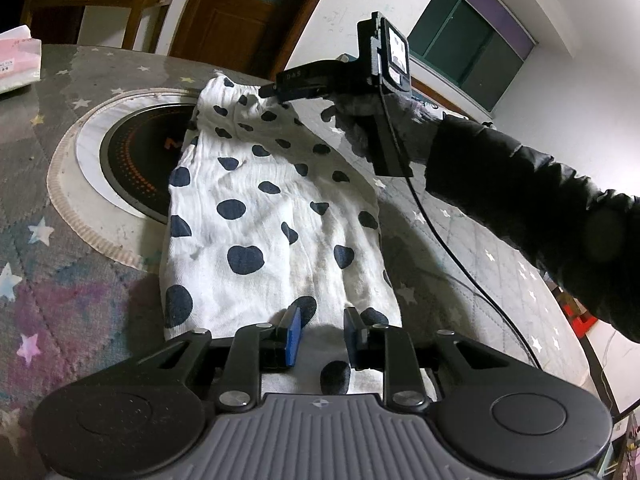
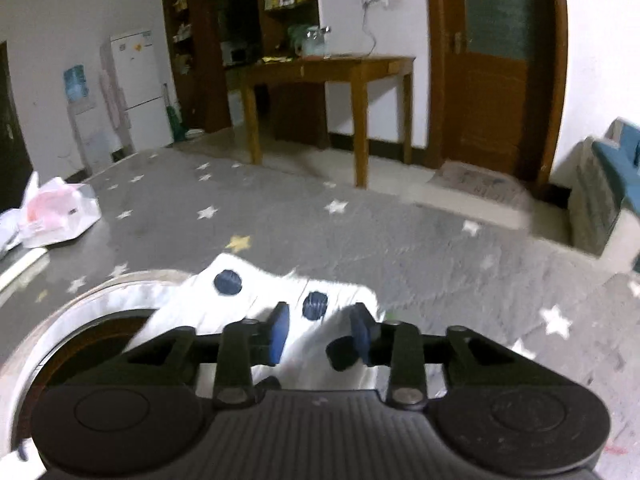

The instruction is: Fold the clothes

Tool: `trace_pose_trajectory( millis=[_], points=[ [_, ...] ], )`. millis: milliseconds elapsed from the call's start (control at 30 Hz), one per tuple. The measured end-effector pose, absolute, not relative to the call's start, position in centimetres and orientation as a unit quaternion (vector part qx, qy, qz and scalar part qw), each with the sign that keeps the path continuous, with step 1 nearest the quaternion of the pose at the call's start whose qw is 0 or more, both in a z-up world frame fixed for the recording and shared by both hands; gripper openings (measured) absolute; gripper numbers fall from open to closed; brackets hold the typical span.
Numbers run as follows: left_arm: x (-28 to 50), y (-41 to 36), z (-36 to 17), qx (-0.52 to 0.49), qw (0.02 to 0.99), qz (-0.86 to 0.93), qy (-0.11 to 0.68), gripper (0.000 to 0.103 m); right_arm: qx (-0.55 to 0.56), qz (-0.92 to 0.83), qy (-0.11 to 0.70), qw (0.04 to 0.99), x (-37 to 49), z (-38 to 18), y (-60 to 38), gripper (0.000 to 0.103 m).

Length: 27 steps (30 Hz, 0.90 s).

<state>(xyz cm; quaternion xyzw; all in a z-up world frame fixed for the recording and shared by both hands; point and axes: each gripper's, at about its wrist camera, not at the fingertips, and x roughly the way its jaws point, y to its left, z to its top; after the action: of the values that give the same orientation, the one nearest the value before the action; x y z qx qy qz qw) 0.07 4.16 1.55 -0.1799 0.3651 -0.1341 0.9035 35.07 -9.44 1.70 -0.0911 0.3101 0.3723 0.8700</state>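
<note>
The spotty cloth (image 1: pixel 276 216) lies flat on the starry table (image 1: pixel 60 288), partly over the round burner (image 1: pixel 136 160) at ten o'clock. Both the left gripper (image 1: pixel 322 330) and right gripper (image 2: pixel 320 330) stand apart (probably let go; it's blurry). More folds seem left.

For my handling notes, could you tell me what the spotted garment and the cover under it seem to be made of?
Spotted garment: looks like thin, matte woven cotton, perhaps a crinkled gauze; fine wrinkles run through it and it drapes softly.
Star-print cover: seems a quilted fabric; stitched diamond lines show, under what may be a clear glossy sheet, judging by the reflections.
</note>
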Motion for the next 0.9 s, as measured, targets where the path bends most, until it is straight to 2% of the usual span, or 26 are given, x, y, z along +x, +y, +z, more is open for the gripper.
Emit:
trace_pose_trajectory(
  millis=[67,100,133,300,400,533,567,600,667,733,900],
  points=[
    [0.0,4.2,1.7,-0.18,0.904,-0.134,0.364,0.031,-0.086,0.366,0.291,0.879,34.9,1.9,-9.7,0.038],
    [0.0,4.2,1.8,-0.18,0.904,-0.134,0.363,0.032,-0.073,0.367,0.284,0.883,34.9,2.1,-10.1,0.045],
    [0.0,4.2,1.9,-0.18,0.904,-0.135,0.363,0.033,-0.061,0.369,0.289,0.881,35.2,2.3,-10.5,0.048],
    [-0.1,4.4,2.7,-0.177,0.908,-0.135,0.354,0.034,-0.065,0.354,0.318,0.877,36.7,1.7,-10.9,0.048],
    [-0.5,4.9,3.4,-0.175,0.914,-0.127,0.342,0.04,-0.048,0.352,0.336,0.872,37.5,0.9,-11.1,0.048],
    [-1.0,5.8,4.1,-0.173,0.92,-0.111,0.333,0.04,-0.031,0.361,0.343,0.867,37.6,0.3,-11.4,0.047],
    [-1.1,6.0,4.1,-0.173,0.921,-0.106,0.333,0.04,-0.028,0.362,0.343,0.866,37.4,0.3,-11.4,0.044],
    [-1.1,6.2,4.1,-0.173,0.921,-0.101,0.334,0.04,-0.025,0.364,0.344,0.865,37.6,0.3,-11.5,0.032],
    [-1.2,6.6,4.1,-0.175,0.921,-0.091,0.337,0.04,-0.014,0.364,0.349,0.864,37.7,0.2,-11.8,0.027],
    [-1.4,6.9,4.2,-0.175,0.921,-0.085,0.338,0.04,-0.002,0.364,0.351,0.863,37.6,0.3,-12.1,0.018],
    [-1.9,7.1,4.1,-0.169,0.92,-0.074,0.345,0.042,0.002,0.372,0.333,0.867,36.2,1.8,-12.6,0.013]
  ],
)
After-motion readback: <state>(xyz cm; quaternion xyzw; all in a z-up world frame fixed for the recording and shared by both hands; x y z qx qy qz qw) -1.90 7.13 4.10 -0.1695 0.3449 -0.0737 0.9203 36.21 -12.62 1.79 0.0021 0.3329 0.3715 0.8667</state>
